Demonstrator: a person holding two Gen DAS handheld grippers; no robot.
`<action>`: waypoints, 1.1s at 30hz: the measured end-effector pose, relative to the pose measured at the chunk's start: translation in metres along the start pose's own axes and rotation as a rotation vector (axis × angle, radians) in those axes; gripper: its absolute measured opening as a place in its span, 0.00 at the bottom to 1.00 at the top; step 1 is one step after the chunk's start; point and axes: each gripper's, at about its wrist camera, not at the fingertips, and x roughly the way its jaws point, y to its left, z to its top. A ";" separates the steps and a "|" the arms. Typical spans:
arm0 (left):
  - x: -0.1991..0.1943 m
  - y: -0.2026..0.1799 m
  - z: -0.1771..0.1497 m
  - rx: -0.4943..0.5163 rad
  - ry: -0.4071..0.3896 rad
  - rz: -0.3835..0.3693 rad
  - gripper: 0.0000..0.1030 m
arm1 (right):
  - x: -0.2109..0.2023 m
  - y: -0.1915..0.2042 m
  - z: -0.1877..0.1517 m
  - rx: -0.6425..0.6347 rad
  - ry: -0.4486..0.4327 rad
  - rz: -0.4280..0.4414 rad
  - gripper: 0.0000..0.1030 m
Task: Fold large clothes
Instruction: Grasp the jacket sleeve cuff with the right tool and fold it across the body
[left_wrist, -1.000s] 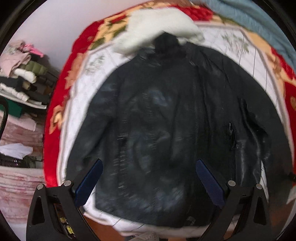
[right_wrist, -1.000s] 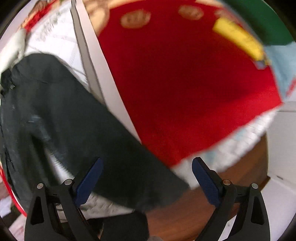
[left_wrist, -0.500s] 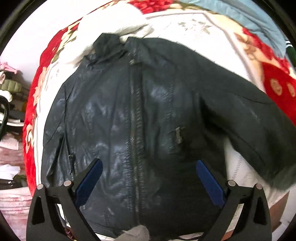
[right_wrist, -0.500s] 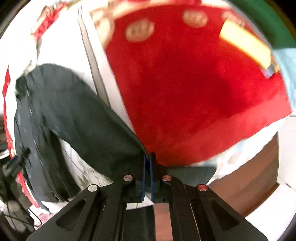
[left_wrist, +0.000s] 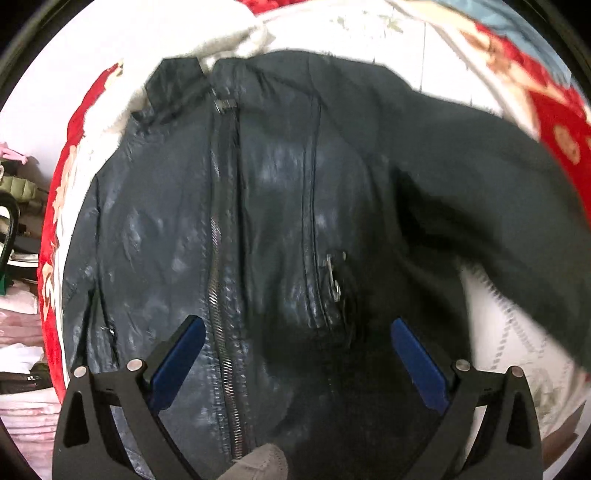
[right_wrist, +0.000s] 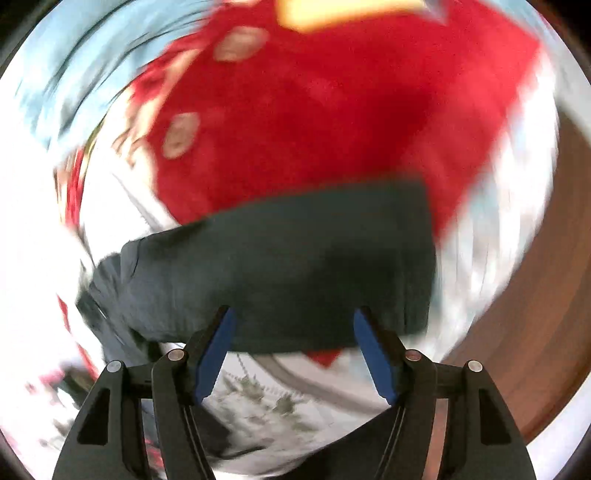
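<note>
Half a second ago the right gripper (right_wrist: 291, 350) was pinched together at the sleeve (right_wrist: 295, 266) of the jacket (left_wrist: 258, 221); its blue fingers (right_wrist: 216, 354) now stand apart with nothing between them, and the sleeve lies flat just beyond their tips. Most of that view is smeared by motion, so finer detail cannot be made out. The left gripper (left_wrist: 295, 354) hovers over the lower front of the jacket, its own blue fingers (left_wrist: 177, 354) spread wide and holding nothing (whether they touch the leather cannot be told). The dark, shiny jacket lies face up on a white quilted bedspread (left_wrist: 498, 332), its main zipper (left_wrist: 221, 277) closed and running from the collar (left_wrist: 173, 85) down toward the hem nearest the camera. To the right of the zipper sits a small pocket zip pull (left_wrist: 334, 273). Past the collar lies a white fluffy bundle (left_wrist: 229, 40). The sleeve on the jacket's right-hand side reaches out across the bedspread toward a red patterned blanket (left_wrist: 561, 122), which also borders the bedspread to the left of the jacket. From the right wrist the same red blanket (right_wrist: 332, 110) fills the area beyond the sleeve, and a brown wooden floor (right_wrist: 535, 332) shows to its right. Piles of folded clothes (left_wrist: 18, 295) sit far left of the jacket.
</note>
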 end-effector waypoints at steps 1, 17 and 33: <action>0.010 -0.002 -0.003 0.002 0.021 -0.009 1.00 | 0.012 -0.016 -0.008 0.081 0.023 0.040 0.67; 0.036 0.003 -0.008 -0.024 0.037 -0.052 1.00 | 0.001 -0.033 -0.064 0.179 -0.292 0.185 0.20; 0.030 -0.026 0.000 0.028 0.052 -0.002 1.00 | 0.042 -0.029 -0.054 0.278 -0.215 0.375 0.49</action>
